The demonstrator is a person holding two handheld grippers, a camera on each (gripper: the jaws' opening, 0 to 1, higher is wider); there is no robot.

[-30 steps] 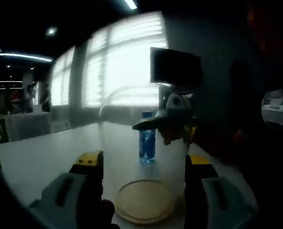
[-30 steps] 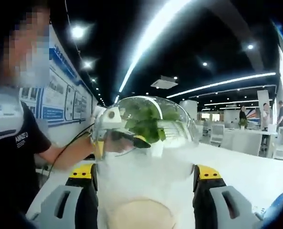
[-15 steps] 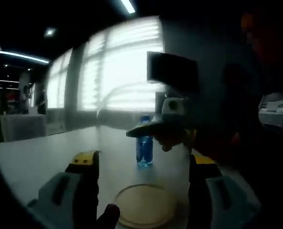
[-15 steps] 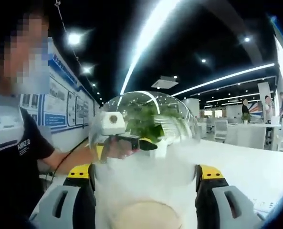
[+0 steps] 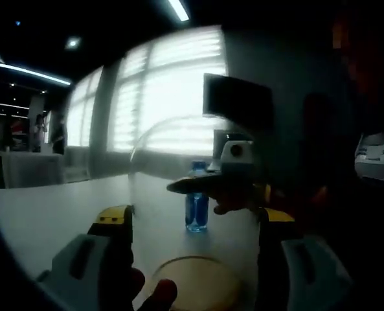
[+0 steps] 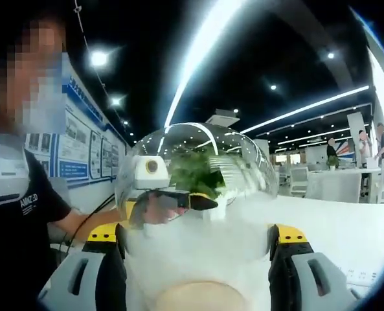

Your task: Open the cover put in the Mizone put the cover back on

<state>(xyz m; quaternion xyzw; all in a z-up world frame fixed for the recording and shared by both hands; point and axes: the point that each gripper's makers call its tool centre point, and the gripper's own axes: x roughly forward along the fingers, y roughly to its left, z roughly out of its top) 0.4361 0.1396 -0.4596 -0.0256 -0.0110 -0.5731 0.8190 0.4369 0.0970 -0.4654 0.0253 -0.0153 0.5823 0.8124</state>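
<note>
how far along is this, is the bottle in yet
Done: the clear dome cover looks lifted, with the wooden base showing below it. In hand: both grippers appear closed on the cover's sides, left gripper and right gripper. Left: the blue Mizone bottle stands on the table beyond the base, not yet placed; then the cover goes back on.

Shirt print: small white lettering on the person's black T-shirt (image 6: 23, 214), too blurred to read
Wall posters (image 6: 81, 152): text illegible
Bottle (image 5: 197, 206) label: blue, no wording legible
</note>
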